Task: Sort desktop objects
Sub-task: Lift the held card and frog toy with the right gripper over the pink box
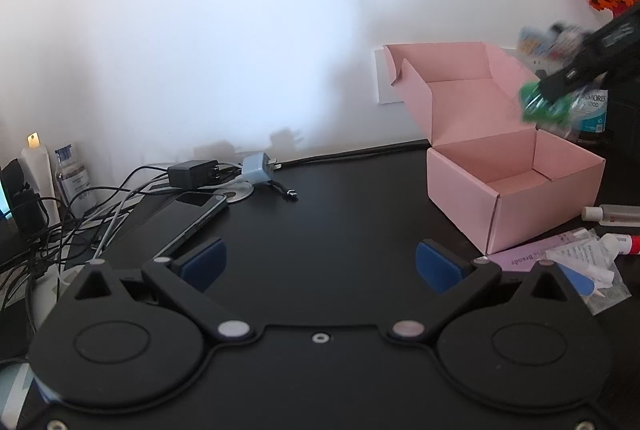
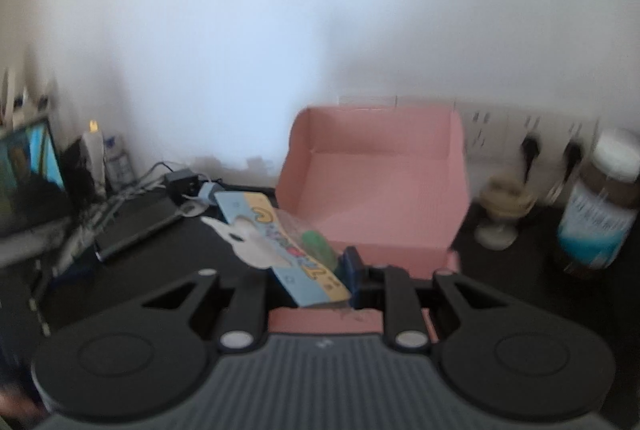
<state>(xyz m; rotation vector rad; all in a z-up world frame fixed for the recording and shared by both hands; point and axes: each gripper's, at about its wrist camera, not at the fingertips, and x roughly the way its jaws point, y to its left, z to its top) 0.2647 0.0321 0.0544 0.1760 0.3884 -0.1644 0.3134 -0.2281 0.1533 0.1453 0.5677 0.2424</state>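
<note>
Left wrist view showed the left gripper [image 1: 320,266] low over the black desk [image 1: 340,214], its blue pads wide apart with nothing between them. To the right stood the open pink box [image 1: 516,190], its lid up against the wall. Only this view showed the right gripper [image 1: 560,86] from outside: it was in the air above the box's right side, blurred, with a green and clear packet [image 1: 544,106] in it. Beside the box lay small tubes and leaflets [image 1: 580,254], partly cut off by the edge. A phone [image 1: 196,218] and chargers [image 1: 224,172] lay on the left.

Right wrist view was soft everywhere. Here the jaws were clamped on the packet [image 2: 280,246]; its blue and yellow card with a white rabbit shape could be seen, the print unreadable. The left pad was hidden behind the card. The box [image 2: 380,190] was just beyond, and a brown bottle [image 2: 600,202] stood on the right.
</note>
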